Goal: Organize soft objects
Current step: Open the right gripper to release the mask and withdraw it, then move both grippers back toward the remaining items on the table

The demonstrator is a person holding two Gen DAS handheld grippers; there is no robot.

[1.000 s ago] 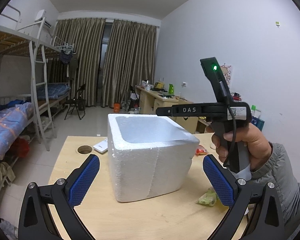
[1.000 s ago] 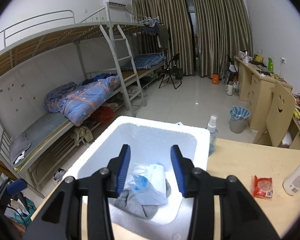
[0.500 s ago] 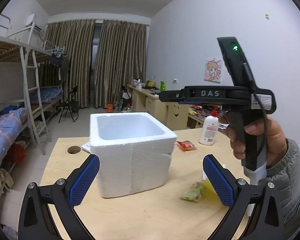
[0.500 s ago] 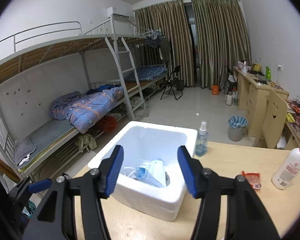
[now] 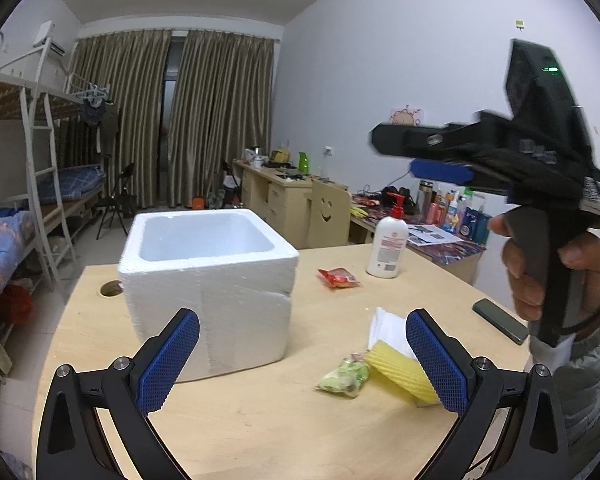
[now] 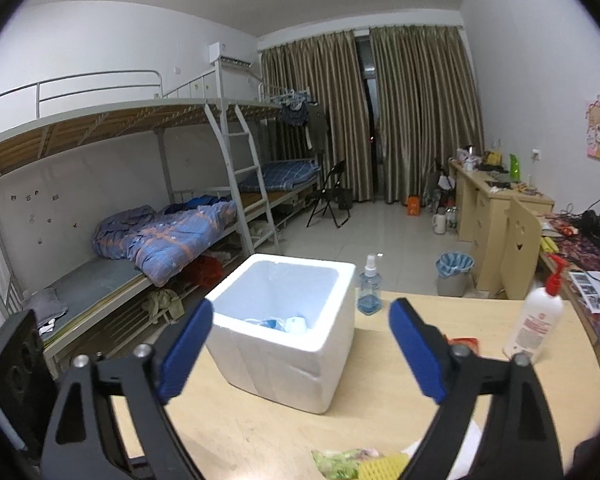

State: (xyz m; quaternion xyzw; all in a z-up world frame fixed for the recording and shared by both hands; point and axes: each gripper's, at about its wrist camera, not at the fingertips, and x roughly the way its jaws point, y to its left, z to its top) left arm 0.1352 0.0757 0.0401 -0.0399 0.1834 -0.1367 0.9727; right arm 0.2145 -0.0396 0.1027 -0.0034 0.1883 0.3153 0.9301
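Left wrist: lotion bottle (image 5: 388, 249), label illegible.

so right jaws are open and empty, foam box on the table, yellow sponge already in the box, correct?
Not quite. The yellow sponge is not in the foam box; the left wrist view shows it lying on the table, beside the box. The rest holds: the right gripper has just been opening, with nothing between its jaws.
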